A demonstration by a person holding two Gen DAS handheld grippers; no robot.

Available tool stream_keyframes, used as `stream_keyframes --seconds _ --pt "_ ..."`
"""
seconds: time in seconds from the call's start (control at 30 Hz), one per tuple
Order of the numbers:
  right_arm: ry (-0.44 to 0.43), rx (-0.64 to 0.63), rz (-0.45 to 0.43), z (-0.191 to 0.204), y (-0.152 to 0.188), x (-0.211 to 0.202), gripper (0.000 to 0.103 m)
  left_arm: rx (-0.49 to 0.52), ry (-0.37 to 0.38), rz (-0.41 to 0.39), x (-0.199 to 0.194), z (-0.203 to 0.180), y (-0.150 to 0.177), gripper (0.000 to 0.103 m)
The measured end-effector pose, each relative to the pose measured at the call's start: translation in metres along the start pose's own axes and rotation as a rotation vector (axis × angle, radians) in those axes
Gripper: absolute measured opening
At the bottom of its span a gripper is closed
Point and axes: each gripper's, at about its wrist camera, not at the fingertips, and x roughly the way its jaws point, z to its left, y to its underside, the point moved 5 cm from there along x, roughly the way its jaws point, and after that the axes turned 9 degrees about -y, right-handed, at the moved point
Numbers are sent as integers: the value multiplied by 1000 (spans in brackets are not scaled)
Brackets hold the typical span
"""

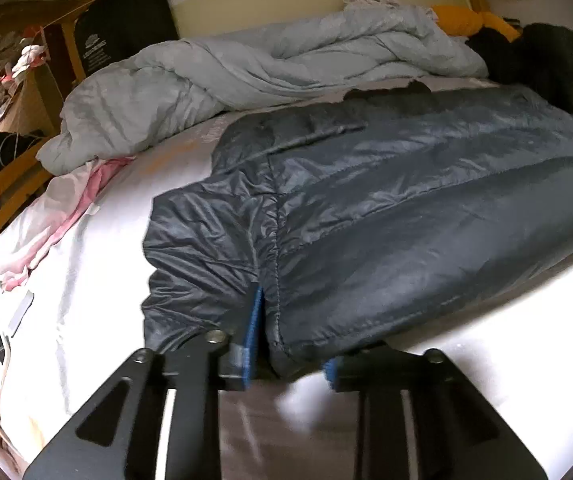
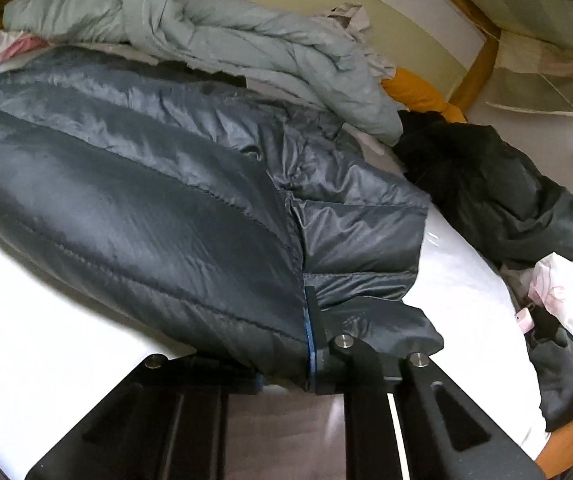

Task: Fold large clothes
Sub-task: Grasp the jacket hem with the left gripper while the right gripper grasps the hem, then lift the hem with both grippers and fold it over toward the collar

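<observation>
While the jacket [image 1: 386, 208] lies spread across the white bed [image 1: 98, 264], both near corners of its hem sit in the tools. From the left wrist view, the left hand-held gripper [image 1: 290, 344] has a fold of the dark blue-grey quilted fabric between its blue pads [image 1: 251, 320]; the left pad stands up against a seam, the right pad is mostly hidden under the cloth, and the jaws look closed on the hem, the fabric bunched and wrinkled just above them. The garment runs away from this tool toward the upper right. From the right wrist view, the right hand-held gripper [image 2: 286, 356] is clamped on the opposite corner of the jacket [image 2: 146, 208], with one blue-edged finger [image 2: 310, 332] pressed against the cloth and a sleeve flap draped over the right linkage. Here the garment stretches away to the upper left. Behind it, a crumpled pale blue duvet [image 1: 246, 64] lies along the wall, touching the jacket's far edge. A pink and white cloth [image 1: 62, 216] lies left of the jacket, and a black coat [image 2: 506, 200] lies to its right, near an orange pillow [image 2: 418, 92]
</observation>
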Motion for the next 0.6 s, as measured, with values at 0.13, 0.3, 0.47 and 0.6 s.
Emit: stream_keyframes --seconds 0.13,0.3,0.47,0.6 --pt "-19 -10 -24 2 5 -23 15 -39 31 -14 -17 10 -4 20" --pt "-9 -17 -38 -1 15 -53 15 -92 119 -75 -41 21 -10 19" --pt "-31 55 -43 -7 27 -74 15 -136 178 -96 -64 27 -9 19" --pt "-47 95 -64 -12 34 -90 15 -176 213 -95 -81 32 -2 19"
